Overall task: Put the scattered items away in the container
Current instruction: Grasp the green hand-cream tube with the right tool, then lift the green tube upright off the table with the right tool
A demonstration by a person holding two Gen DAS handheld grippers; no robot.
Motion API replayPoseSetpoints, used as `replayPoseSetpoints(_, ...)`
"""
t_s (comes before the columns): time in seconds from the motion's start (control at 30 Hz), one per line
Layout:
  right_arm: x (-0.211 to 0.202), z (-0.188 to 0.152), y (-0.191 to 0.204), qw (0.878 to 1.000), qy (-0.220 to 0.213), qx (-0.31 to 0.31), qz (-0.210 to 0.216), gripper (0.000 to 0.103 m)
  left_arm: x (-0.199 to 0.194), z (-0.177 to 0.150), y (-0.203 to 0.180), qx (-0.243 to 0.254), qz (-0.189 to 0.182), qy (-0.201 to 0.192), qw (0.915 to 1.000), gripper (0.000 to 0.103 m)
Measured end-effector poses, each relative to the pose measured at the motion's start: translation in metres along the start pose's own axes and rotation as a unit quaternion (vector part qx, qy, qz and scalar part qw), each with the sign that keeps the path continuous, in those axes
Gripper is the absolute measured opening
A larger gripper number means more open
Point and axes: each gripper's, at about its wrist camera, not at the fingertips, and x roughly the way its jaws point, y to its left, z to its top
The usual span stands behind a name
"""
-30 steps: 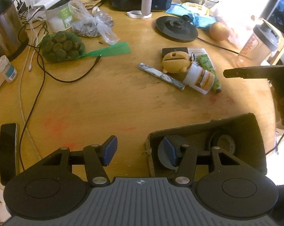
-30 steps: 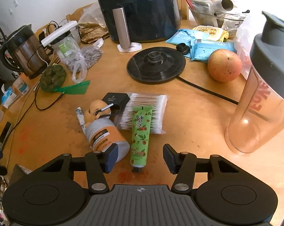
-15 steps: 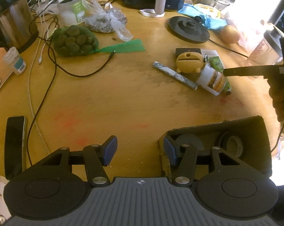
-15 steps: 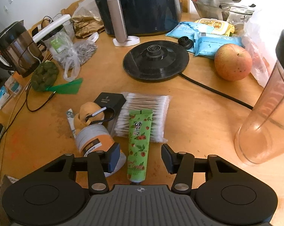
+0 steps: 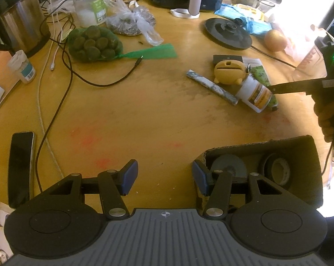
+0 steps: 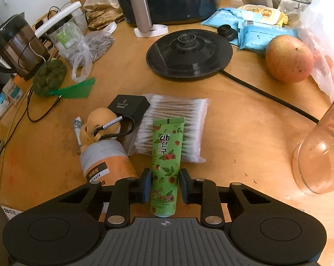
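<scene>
Progress: the task is partly done. The cardboard box (image 5: 308, 155), at the near edge of the wooden table (image 5: 144, 115), already holds two items: one grey disc (image 5: 227, 166) and one roll of tape (image 5: 276, 171).

Left gripper (image 5: 164, 177): jaws spread, nothing between them; its right pad (image 5: 199, 180) sits at the box's left wall (contact cannot be confirmed).

Items remaining in the cluster near the table's middle, left to right in the right wrist view:
- one flat patterned stick (image 6: 77, 128);
- one yellow toy figure (image 6: 100, 122) with a carabiner (image 6: 113, 126);
- one white-and-orange bottle (image 6: 107, 161), lying on its side;
- one small black box (image 6: 129, 105);
- one pack of cotton swabs (image 6: 175, 119);
- one green hand cream tube (image 6: 167, 150), lying partly over the swab pack.

Right gripper (image 6: 164, 185): jaws pressed onto the lower part of the hand cream tube, pinching it from both sides. The tube appears to rest on the table (not yet lifted).

Judgement: six items are left to transfer, the tube being the one in hand. The apple (image 6: 288, 58), kettle base (image 6: 189, 53) and shaker (image 6: 321, 155) are probably not part of the job.
</scene>
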Motion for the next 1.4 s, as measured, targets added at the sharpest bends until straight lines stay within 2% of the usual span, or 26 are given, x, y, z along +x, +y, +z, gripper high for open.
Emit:
replayPoseSetpoints(0.2,-0.005,-0.002,0.0,0.999,0.003,-0.021,-0.029,0.029,0.0,-0.003,0.002,0.0,-0.003,0.001,1.0,0.054)
replayPoseSetpoints(0.47,-0.004,-0.007,-0.002,0.999,0.003,-0.028,-0.04,0.031,0.0,-0.005,0.001,0.0,-0.002,0.001,1.0,0.054)
replayPoseSetpoints(0.67,0.0,-0.011,0.011,0.996,-0.007,-0.066,-0.067,0.036,-0.001,-0.006,0.0,0.001,-0.003,0.002,1.0,0.054)
replayPoseSetpoints(0.87,0.005,-0.019,0.025,0.986,-0.023,-0.134,-0.101,0.036,-0.002,-0.01,-0.002,0.005,-0.002,0.003,1.0,0.054)
replayPoseSetpoints(1.07,0.007,-0.019,0.027,0.984,-0.035,-0.136,-0.11,0.039,-0.003,-0.011,-0.005,0.008,-0.003,0.004,1.0,0.054)
replayPoseSetpoints(1.2,0.008,-0.019,0.029,0.983,-0.034,-0.141,-0.113,0.037,-0.004,-0.012,-0.006,0.012,-0.005,0.004,0.9999,0.054)
replayPoseSetpoints(1.27,0.009,-0.018,0.031,0.983,-0.029,-0.146,-0.107,0.031,-0.004,-0.012,-0.008,0.014,-0.005,0.003,0.9999,0.054)
replayPoseSetpoints(1.4,0.008,-0.016,0.03,0.984,-0.021,-0.139,-0.108,0.031,-0.006,-0.014,-0.009,0.016,-0.006,0.001,0.9998,0.054)
